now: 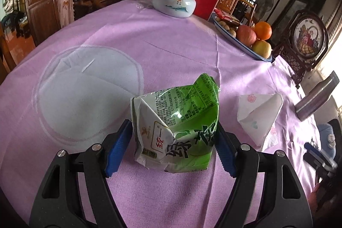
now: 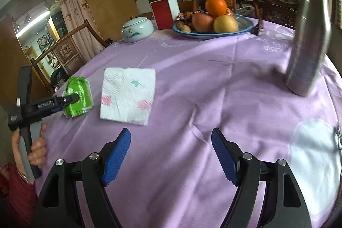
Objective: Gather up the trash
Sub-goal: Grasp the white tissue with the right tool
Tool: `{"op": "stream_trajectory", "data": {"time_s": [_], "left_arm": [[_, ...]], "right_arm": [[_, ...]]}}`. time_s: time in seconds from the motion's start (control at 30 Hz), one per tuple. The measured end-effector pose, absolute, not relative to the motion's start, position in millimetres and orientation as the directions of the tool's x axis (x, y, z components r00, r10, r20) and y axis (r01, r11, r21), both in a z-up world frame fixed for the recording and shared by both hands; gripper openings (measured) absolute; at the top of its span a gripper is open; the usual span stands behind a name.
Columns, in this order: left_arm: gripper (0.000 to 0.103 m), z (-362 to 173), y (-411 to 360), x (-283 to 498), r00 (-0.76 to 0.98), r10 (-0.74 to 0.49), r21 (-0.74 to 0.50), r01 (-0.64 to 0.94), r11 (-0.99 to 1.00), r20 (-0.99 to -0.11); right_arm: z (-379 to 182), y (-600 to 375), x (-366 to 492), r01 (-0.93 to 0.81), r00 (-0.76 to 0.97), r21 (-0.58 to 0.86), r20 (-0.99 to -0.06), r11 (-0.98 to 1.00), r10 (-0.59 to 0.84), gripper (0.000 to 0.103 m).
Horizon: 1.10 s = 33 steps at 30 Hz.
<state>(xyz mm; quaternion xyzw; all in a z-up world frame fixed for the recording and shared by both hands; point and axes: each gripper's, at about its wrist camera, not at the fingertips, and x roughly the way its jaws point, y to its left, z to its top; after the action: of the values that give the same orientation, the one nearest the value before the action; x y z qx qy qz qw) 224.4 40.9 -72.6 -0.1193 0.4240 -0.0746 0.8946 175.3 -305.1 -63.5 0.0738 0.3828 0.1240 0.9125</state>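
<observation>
Carton (image 1: 177, 121), crushed and green, sits on the counter (image 1: 171, 46) between my left gripper's (image 1: 173, 149) spread jaws, ready for pinching, while my right gripper (image 2: 171, 155) hangs spread near the napkin (image 2: 128, 95).

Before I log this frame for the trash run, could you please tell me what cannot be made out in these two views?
- Left wrist view: whether the left gripper fingers actually press the green drink carton; the carton hides the contact.
- Right wrist view: the steel flask is motion-blurred and its top is cut off by the frame edge.
- Right wrist view: the snacks on the fruit plate sit behind the apple; too small to name.
</observation>
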Motion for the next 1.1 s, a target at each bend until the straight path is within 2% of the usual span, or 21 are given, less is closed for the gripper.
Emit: {"op": "stream_trajectory", "data": {"time_s": [0.1,0.27,0.43,0.77,1.1], "left_arm": [[0.073,-72.4,40.1,223.6,0.633,-0.222,-0.265,0.028,0.964,-0.742],[0.073,-73.7,51.9,226.4,0.632,-0.231,-0.309,-0.015,0.951,-0.74],[0.073,-75.0,58.5,228.4,0.628,-0.233,-0.33,-0.041,0.943,-0.742],[0.073,-74.2,52.0,230.0,0.632,-0.198,-0.289,-0.044,0.956,-0.749],[0.074,-78.7,54.4,233.3,0.616,-0.193,-0.29,-0.06,0.955,-0.764]], "right_arm": [[-47.8,-285.7,199.3,-0.214,0.667,0.239,-0.672,0.947,0.32,0.077],[-38.2,-254.7,231.3,-0.262,0.669,0.24,-0.653,0.935,0.355,0.084],[-50.5,-231.5,249.7,-0.281,0.646,0.259,-0.661,0.924,0.382,0.084],[-81.5,-238.1,261.3,-0.25,0.609,0.265,-0.705,0.931,0.365,0.089],[-90.7,-228.0,258.1,-0.271,0.615,0.2,-0.716,0.942,0.329,0.088]]}}
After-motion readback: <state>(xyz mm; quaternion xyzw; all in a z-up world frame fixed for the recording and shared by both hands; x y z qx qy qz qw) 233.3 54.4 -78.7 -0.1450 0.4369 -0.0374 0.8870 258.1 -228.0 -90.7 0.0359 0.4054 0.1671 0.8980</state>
